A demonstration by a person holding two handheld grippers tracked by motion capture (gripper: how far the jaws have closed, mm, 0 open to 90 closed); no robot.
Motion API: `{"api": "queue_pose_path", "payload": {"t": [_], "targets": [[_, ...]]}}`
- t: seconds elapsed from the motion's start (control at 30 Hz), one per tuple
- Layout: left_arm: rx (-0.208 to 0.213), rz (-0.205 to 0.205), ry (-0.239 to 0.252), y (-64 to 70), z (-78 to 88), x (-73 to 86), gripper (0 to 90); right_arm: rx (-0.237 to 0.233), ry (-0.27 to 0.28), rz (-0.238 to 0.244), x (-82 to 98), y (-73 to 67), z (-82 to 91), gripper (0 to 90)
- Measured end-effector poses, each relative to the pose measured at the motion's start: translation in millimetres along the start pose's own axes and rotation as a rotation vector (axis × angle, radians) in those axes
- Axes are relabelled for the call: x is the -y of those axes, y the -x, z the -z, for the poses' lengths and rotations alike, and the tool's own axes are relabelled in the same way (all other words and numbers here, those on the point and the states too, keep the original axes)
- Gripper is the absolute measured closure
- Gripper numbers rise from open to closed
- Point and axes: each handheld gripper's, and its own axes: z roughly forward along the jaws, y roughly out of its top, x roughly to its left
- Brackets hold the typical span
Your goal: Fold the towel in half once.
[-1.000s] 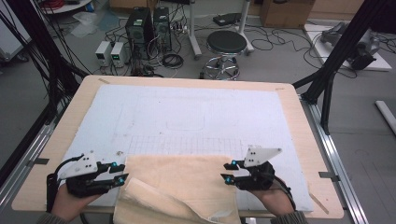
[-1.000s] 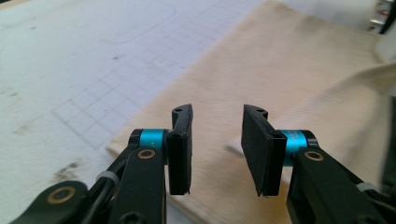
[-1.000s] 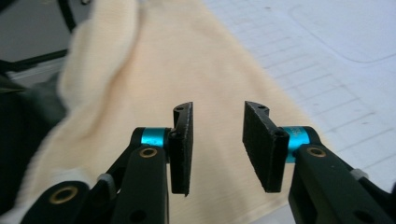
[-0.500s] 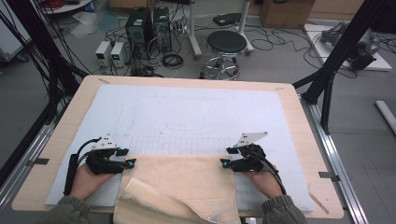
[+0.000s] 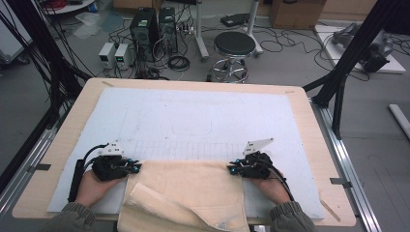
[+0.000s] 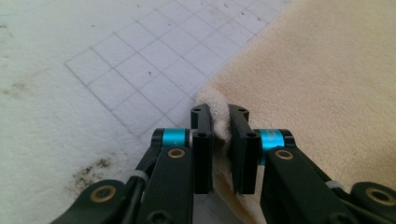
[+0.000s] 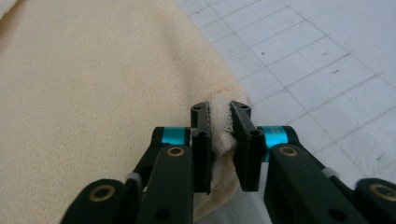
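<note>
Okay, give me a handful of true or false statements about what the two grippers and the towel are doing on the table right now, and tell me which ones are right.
1. The left gripper pinches a corner of the cream towel. True.
2. The right gripper hangs open above the bare mat. False: its jaws have just been closing and now clamp a towel corner.
3. The towel lies at the far edge of the table. False: it lies at the near edge, by the person's hands.
4. A grid is printed on the white mat. True.
5. The two grippers hold the same corner. False: they hold opposite far corners.
</note>
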Motion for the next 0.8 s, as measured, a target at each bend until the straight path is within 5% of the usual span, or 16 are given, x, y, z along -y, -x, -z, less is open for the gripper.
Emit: {"api": "queue_pose_path", "payload": {"t": [0.17,0.33,0.5,0.67,0.8], "targets": [[-0.077,0.046,0.078,-12.3,-8.4,-25.6,82.5,0.1,0.024,0.005,-16.7,12.7,5.3,83.0],[-0.148,0.085,0.127,-33.1,-24.1,-62.9,82.5,0.192,0.055,-0.051,-41.3,48.1,12.1,83.1],[-0.217,0.082,0.112,-50.5,-33.5,-98.7,82.6,0.256,0.06,-0.072,-67.6,76.4,11.9,83.3],[-0.253,0.101,0.122,-63.0,-38.5,-109.8,81.5,0.251,0.096,-0.107,-86.7,93.4,16.0,82.3],[-0.214,0.125,0.047,-68.4,-42.2,-100.5,65.1,0.212,0.079,-0.123,-85.0,95.3,11.6,63.5]]}}
